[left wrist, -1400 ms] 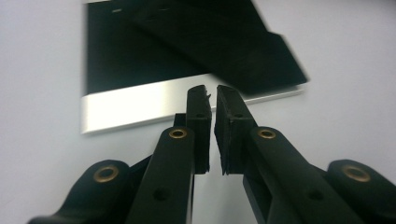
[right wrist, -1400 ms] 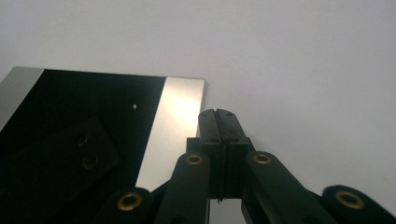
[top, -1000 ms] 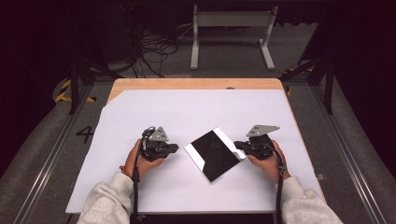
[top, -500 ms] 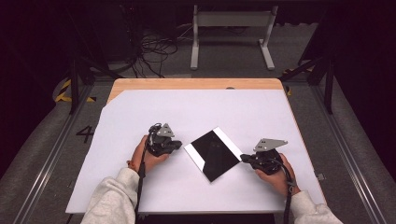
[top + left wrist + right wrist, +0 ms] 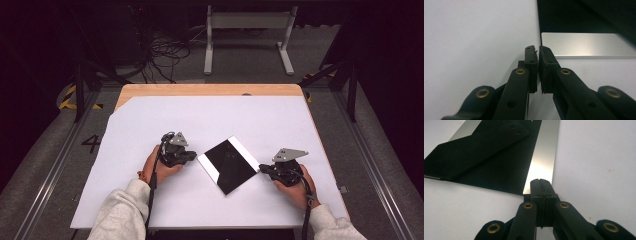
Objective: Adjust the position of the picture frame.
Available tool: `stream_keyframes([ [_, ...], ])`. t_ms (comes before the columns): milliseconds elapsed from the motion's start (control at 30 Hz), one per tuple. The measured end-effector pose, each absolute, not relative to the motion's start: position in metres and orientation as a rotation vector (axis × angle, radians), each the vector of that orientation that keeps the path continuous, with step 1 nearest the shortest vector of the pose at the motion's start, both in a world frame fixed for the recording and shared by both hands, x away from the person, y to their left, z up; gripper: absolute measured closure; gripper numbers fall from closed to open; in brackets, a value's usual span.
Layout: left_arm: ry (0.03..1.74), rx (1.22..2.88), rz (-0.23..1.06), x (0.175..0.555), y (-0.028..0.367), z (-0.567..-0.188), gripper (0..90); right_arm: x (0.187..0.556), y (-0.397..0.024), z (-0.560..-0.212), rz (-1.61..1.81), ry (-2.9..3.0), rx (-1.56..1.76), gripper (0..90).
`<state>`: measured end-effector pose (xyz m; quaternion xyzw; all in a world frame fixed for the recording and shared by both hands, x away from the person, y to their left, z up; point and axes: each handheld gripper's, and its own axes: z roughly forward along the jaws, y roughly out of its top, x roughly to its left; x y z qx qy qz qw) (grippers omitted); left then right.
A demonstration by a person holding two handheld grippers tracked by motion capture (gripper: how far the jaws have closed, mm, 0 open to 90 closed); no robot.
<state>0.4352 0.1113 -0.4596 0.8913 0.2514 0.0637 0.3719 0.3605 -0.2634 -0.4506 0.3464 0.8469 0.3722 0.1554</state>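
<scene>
Sleeves enter from the near edge. The right tongs [image 5: 264, 170] are pressed fully closed with nothing between them, tips at the near corner of the black panel [image 5: 229, 164] — a silver-edged square lying flat and skewed mid-bench. The left tongs [image 5: 192, 157] are all but closed, empty, just beside its left corner. White sheet [image 5: 210, 120] covers the bench [image 5: 210, 89]; beyond, dark floor, cables [image 5: 162, 52], a grey stand [image 5: 247, 22].
</scene>
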Motion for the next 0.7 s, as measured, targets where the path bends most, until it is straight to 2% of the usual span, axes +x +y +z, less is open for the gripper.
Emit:
stream_keyframes([
  [267,0.589,2.310,0.099,0.430,0.107,-0.458,85.1,0.365,-0.262,-0.452,1.076,2.414,0.987,90.0],
  [433,0.588,2.322,0.129,0.429,0.106,-0.457,85.5,0.368,-0.262,-0.452,1.077,2.413,0.990,90.0],
  [567,0.653,2.289,0.194,0.433,0.114,-0.456,85.7,0.369,-0.261,-0.452,1.074,2.413,0.988,90.0],
  [700,0.682,2.275,0.199,0.437,0.113,-0.460,84.9,0.371,-0.260,-0.452,1.081,2.408,0.995,90.0],
])
